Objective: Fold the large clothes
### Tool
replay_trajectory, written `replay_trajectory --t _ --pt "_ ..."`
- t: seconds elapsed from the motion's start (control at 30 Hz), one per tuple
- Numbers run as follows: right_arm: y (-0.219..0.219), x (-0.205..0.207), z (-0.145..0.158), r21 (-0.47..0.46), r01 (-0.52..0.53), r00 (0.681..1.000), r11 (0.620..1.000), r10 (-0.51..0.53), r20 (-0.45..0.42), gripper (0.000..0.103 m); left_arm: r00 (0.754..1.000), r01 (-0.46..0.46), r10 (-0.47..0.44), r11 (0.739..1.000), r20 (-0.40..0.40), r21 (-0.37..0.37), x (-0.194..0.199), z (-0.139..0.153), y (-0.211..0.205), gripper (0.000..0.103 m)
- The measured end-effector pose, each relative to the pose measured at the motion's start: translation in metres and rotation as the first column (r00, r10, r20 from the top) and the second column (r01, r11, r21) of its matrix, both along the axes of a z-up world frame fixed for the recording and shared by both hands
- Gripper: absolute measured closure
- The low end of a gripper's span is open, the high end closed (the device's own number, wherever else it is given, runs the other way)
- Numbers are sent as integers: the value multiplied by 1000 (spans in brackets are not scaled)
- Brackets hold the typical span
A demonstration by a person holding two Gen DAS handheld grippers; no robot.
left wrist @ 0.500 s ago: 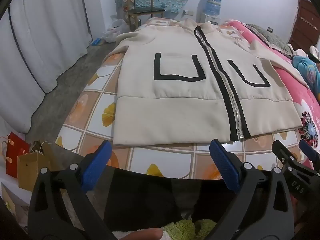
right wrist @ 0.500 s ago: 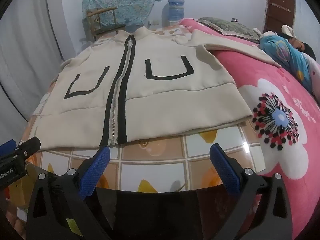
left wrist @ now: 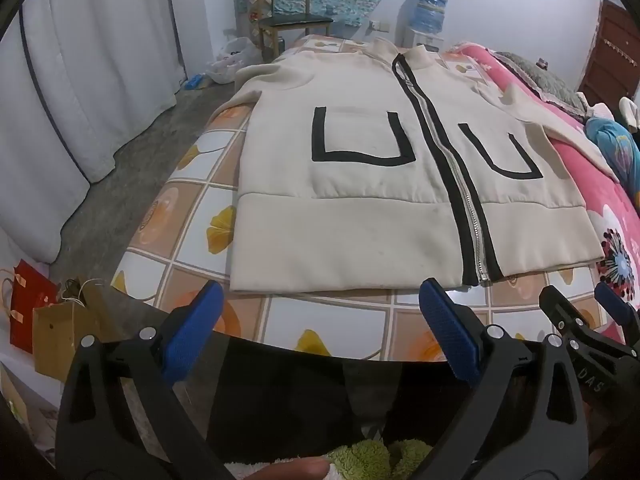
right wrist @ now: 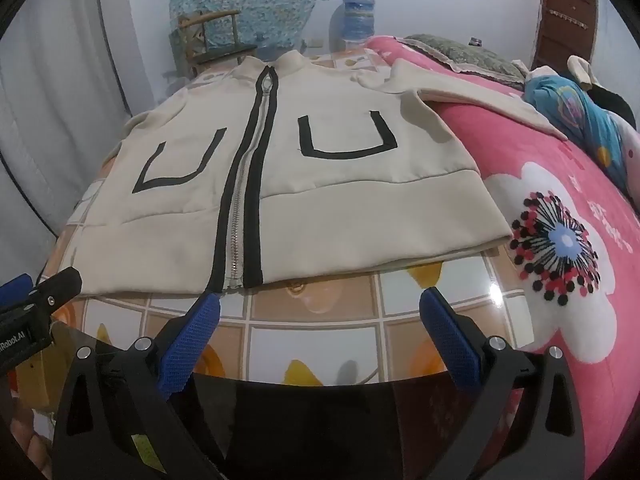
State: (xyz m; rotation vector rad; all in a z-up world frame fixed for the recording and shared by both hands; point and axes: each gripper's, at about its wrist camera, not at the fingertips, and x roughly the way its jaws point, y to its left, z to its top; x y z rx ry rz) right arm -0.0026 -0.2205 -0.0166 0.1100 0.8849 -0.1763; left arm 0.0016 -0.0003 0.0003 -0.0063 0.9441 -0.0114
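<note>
A cream zip-up jacket (left wrist: pixel 360 216) with a black-edged zipper and black U-shaped pocket trim lies flat, front up, on a tiled-pattern bed cover (left wrist: pixel 288 312). The same jacket (right wrist: pixel 328 208) fills the middle of the right wrist view, its right sleeve stretched out over a pink blanket (right wrist: pixel 568 264). My left gripper (left wrist: pixel 318 300) hovers open just short of the hem, nothing between its blue pads. My right gripper (right wrist: pixel 320 306) is open too, near the hem below the zipper end. Each gripper shows at the edge of the other's view.
A wooden chair (left wrist: pixel 288 20) and a water dispenser (left wrist: pixel 428 12) stand by the far wall. White curtains (left wrist: pixel 80 80) hang on the left above a bare floor. Paper bags (left wrist: pixel 48 316) sit at the lower left. A blue bundle of cloth (right wrist: pixel 588 120) lies on the pink blanket.
</note>
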Motion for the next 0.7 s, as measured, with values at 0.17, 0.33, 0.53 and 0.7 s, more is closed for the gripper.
replay_trajectory --t 0.17,0.33,0.53,0.7 --pt "3 -3 -3 -10 -13 1000 1000 13 -4 6 1000 -2 2 1000 1 -3 0 1 1 8" --pt "2 -3 -3 -9 -14 1000 1000 14 -3 6 1000 -3 3 1000 3 -6 0 1 5 8" --pt "3 -5 -2 -12 -16 1000 1000 16 -3 6 1000 -10 10 1000 5 -9 -2 2 7 8" --pt "3 -4 -2 -12 -15 1000 1000 15 -2 6 1000 -10 10 1000 6 -11 -2 2 7 8"
